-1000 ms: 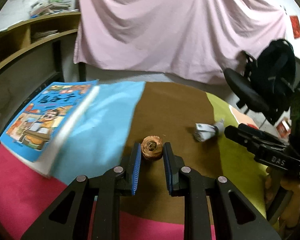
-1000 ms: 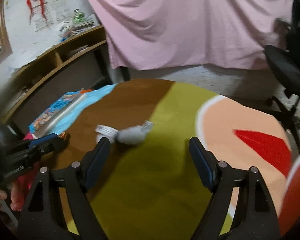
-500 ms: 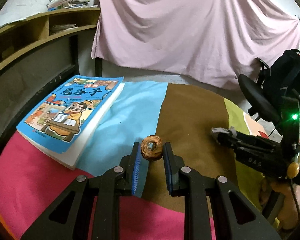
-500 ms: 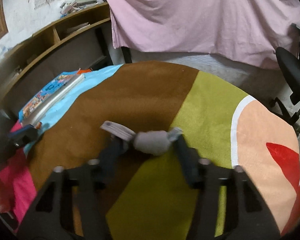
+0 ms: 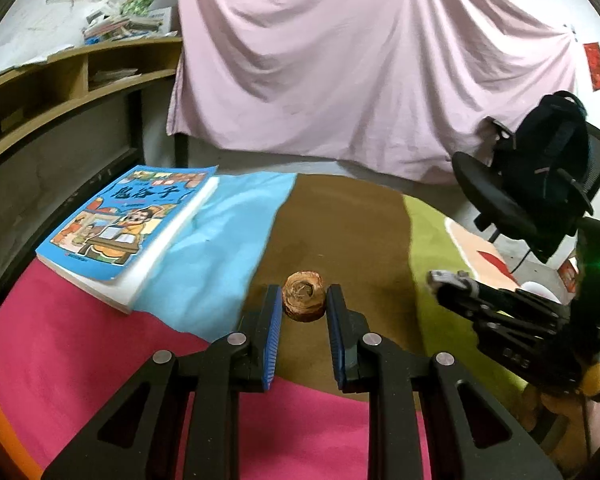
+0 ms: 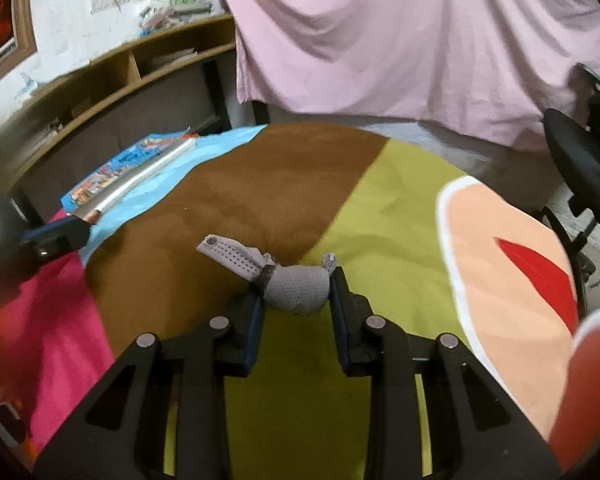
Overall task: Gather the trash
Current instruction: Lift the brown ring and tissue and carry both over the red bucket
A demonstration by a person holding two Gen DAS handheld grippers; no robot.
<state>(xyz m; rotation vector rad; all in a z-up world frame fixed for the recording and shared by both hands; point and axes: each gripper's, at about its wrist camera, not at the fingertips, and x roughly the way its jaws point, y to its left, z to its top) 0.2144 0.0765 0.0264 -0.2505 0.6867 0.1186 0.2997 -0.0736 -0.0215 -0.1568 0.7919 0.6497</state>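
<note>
In the left wrist view, the left gripper [image 5: 303,300] is clamped on a brown crumpled ball [image 5: 304,297], held over the brown stripe of the striped tablecloth [image 5: 340,220]; a blue-covered book [image 5: 128,216] lies at ten o'clock, and the right gripper [image 5: 452,280] reaches in at three o'clock. In the right wrist view, the right gripper [image 6: 298,280] pinches a grey wadded wrapper [image 6: 296,288] at the brown-green seam, its flat tail pointing to ten o'clock; the book [image 6: 132,172] sits further off at ten o'clock.

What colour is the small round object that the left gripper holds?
Brown-orange, like rolled twine; the round object shows best in the left wrist view.
</note>
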